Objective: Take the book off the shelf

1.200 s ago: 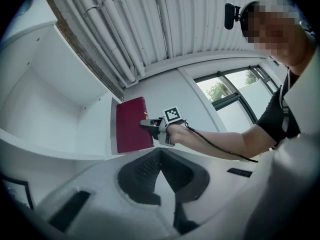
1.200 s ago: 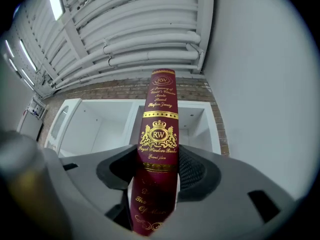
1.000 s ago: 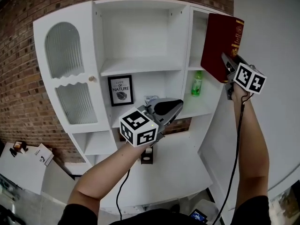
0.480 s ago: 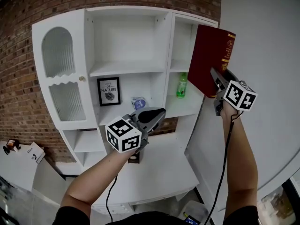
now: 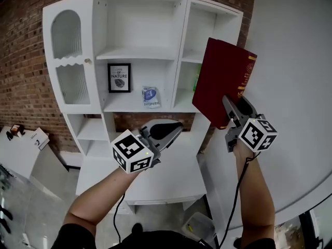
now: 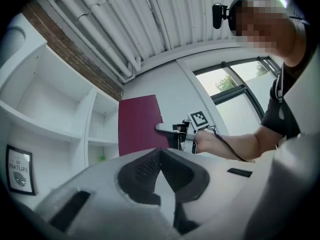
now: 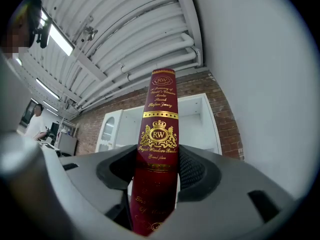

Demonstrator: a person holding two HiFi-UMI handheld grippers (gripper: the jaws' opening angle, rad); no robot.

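Out in front of the shelf's right-hand column, clear of every board, the book hangs in the air, clamped in my right tongs. It is a dark red hardback with a smooth cover, leaning a little to the left in the head view. In the right gripper view its rounded spine faces the camera, stamped in gold with a crowned crest and fine script. The dark, mesh-textured pads press on its two covers low down, so those jaws stand about a book's thickness apart. My left tongs are lower and to the left, before the shelf's lower ledge, with the jaws together and nothing between them. Their black pads meet in a blunt point. The shelf itself is white, flat-painted and boxy, standing against a rough brick wall. Its upper left corner has an arched door of ribbed glass. On the middle board a small black-framed print stands at the left end, with a blue packet just beside it. A green bottle peeks past the book's left edge, in the right column.
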